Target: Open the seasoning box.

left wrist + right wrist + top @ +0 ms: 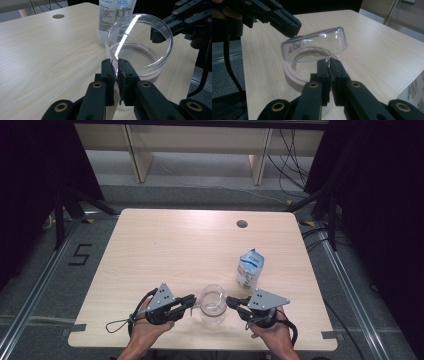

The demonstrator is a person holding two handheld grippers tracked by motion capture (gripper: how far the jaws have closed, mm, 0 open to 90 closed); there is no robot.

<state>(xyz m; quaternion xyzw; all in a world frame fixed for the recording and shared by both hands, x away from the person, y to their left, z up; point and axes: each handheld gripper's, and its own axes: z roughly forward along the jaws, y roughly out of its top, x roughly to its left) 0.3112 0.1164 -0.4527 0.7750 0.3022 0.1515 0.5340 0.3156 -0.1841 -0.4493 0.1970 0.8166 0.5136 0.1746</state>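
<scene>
At the table's near edge, my left gripper [189,302] and right gripper [233,302] each pinch opposite rims of the clear glass cup [213,306] (bottle [250,269] waiting just behind); grasp secured, whatever follows undone.

I'm looking at a table [165,245] of pale wood-grain laminate, smooth and matt. At about six o'clock on it stands a clear jar [212,306], glossy plastic or glass (I can't tell which), with a bright streak of glare. At three o'clock from it, a bottle [249,269] wears a glossy printed label. Both the left gripper [194,300] and the right gripper [229,301] look like matt black plastic, with brassy rivets and grey metal-looking top plates.
</scene>
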